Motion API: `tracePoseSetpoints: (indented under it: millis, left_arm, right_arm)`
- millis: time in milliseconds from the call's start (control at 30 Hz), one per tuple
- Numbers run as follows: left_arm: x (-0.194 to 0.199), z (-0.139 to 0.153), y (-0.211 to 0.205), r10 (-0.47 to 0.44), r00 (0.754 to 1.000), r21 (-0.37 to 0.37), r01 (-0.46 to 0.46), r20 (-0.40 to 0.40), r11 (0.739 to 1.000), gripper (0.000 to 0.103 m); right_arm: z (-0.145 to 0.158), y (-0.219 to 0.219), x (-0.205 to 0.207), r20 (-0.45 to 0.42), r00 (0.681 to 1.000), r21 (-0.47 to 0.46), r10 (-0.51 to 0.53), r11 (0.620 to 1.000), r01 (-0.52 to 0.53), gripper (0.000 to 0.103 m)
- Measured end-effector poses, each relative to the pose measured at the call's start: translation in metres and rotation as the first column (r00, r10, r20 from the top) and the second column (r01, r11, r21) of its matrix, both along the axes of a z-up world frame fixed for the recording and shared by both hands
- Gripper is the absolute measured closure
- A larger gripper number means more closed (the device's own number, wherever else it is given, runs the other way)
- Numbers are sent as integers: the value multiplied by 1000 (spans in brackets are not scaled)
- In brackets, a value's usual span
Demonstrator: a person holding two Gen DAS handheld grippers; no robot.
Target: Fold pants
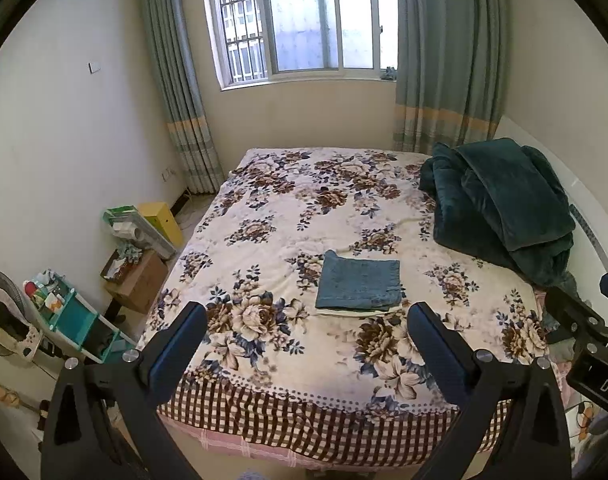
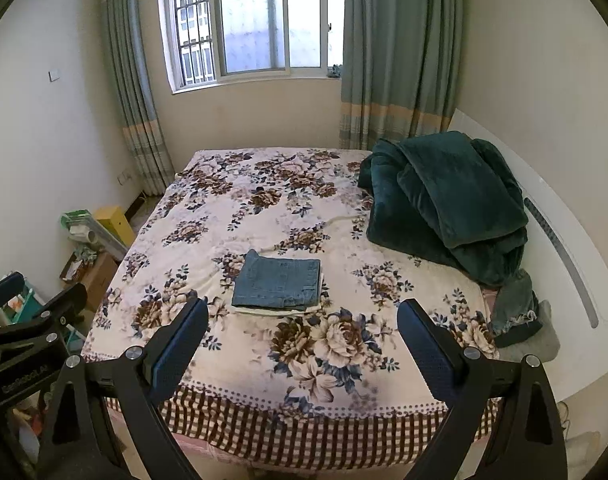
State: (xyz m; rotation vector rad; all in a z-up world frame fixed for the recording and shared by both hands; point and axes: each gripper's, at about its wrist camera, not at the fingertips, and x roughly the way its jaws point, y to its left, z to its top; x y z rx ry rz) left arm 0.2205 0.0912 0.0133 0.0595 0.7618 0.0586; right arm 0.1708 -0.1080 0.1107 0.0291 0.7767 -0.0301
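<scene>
Blue denim pants [image 1: 359, 280] lie folded in a neat rectangle on the flowered bedspread [image 1: 264, 208], on top of a folded white cloth [image 1: 351, 313]. They also show in the right wrist view [image 2: 279, 282]. My left gripper [image 1: 307, 320] is open and empty, held back over the bed's near edge, short of the pants. My right gripper [image 2: 302, 318] is also open and empty, at about the same distance from the pants. The right gripper's body shows at the right edge of the left wrist view [image 1: 587, 328].
A heap of dark green blankets [image 1: 499, 204] lies at the bed's far right against a white headboard [image 2: 559, 232]. Another denim piece [image 2: 513, 304] lies by the bed's right edge. Boxes and a teal shelf [image 1: 76, 316] stand on the floor to the left.
</scene>
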Motion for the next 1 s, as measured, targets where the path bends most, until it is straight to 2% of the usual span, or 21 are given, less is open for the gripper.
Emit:
tracePoseSetpoints:
  millis: [433,1000]
  left_arm:
    - [5,2,2,-1,1000,-15,1,-13,1000,1]
    - [6,-2,0,2,1000,-9,-3,-21,1000,1]
  right_arm:
    - [2,-3,3,1,1000,0,-2,1000,2,6]
    - [-11,-4,1,-16,1000,10,11,1000,-10,6]
